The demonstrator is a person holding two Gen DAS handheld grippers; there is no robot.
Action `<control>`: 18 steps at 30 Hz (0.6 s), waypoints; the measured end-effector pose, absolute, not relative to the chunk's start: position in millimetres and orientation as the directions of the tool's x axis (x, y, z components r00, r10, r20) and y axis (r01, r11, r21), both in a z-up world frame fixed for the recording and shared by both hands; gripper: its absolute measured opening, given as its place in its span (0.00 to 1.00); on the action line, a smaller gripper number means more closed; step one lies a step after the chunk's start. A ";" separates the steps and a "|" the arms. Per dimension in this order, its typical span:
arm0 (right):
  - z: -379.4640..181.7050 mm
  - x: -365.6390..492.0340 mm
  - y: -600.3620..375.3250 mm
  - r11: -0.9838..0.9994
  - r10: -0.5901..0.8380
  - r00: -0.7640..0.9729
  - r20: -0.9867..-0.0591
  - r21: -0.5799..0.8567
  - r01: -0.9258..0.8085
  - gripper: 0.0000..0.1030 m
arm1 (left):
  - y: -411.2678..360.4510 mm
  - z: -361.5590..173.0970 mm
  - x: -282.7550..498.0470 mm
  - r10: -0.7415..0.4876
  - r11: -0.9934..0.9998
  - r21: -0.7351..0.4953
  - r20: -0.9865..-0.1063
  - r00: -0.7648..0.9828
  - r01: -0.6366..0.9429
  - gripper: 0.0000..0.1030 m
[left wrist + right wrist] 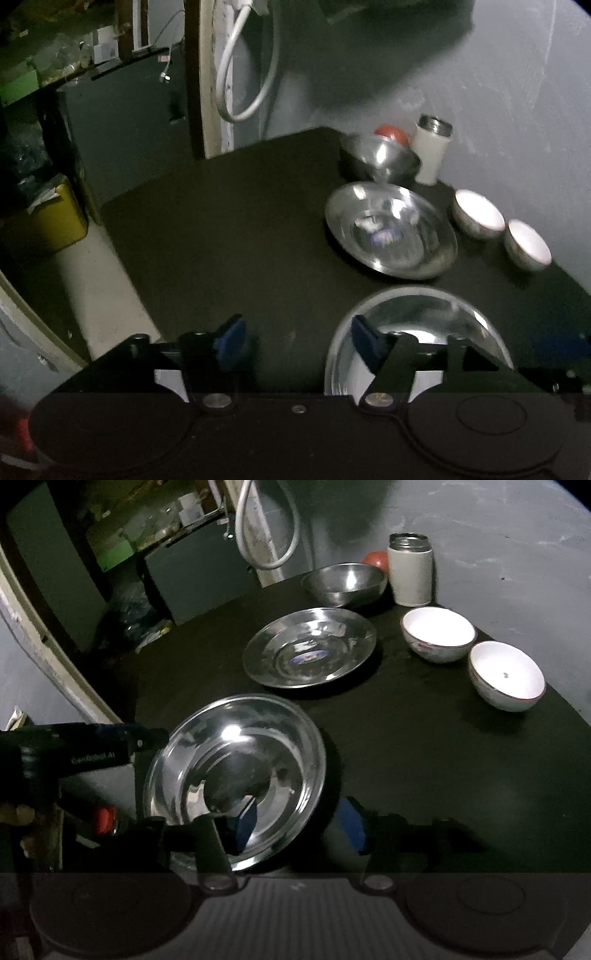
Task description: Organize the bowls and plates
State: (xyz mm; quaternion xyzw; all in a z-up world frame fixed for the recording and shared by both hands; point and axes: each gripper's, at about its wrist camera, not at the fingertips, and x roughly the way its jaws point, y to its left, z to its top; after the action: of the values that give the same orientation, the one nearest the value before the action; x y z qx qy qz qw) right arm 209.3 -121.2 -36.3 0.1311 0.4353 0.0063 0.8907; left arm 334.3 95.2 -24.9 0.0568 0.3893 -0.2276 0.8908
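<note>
A shallow steel plate [236, 760] lies on the black table [406, 757], closest to me. My right gripper [297, 825] stands open astride its near-right rim, one blue pad over the dish and the other outside, neither pressing. In the left wrist view my left gripper [297, 341] is open at the same plate's [424, 325] left rim, with only tabletop between its pads. Beyond lie a second steel plate [310, 646], a steel bowl [343, 578] and two white bowls [437, 633] [506, 674].
A white canister [410, 572] and a red object [376, 559] stand by the grey wall behind the steel bowl. The table's left edge drops to the floor, where a yellow bin [55, 218] sits. A white hose [236, 74] hangs at the back.
</note>
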 end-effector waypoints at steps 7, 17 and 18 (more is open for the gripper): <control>-37.1 219.4 -135.3 0.957 0.098 0.653 -0.751 0.252 0.146 0.78 | 78.6 -14.7 369.3 -0.380 0.889 -0.084 -0.682 0.624 0.450 0.97; -37.4 248.0 -150.1 0.949 0.063 0.700 -0.712 0.261 0.180 0.93 | 52.6 -20.7 412.0 -0.436 0.873 -0.162 -0.682 0.587 0.460 0.99; -38.0 252.0 -150.7 0.949 0.058 0.701 -0.711 0.256 0.181 0.93 | 49.6 -22.7 415.6 -0.439 0.873 -0.169 -0.683 0.584 0.458 0.99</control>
State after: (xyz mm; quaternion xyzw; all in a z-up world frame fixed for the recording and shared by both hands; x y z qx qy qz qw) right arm 252.0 -150.7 -38.0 0.1554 0.3852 -0.0339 0.9090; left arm 415.6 49.6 -22.7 0.0126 0.3803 -0.2521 0.8898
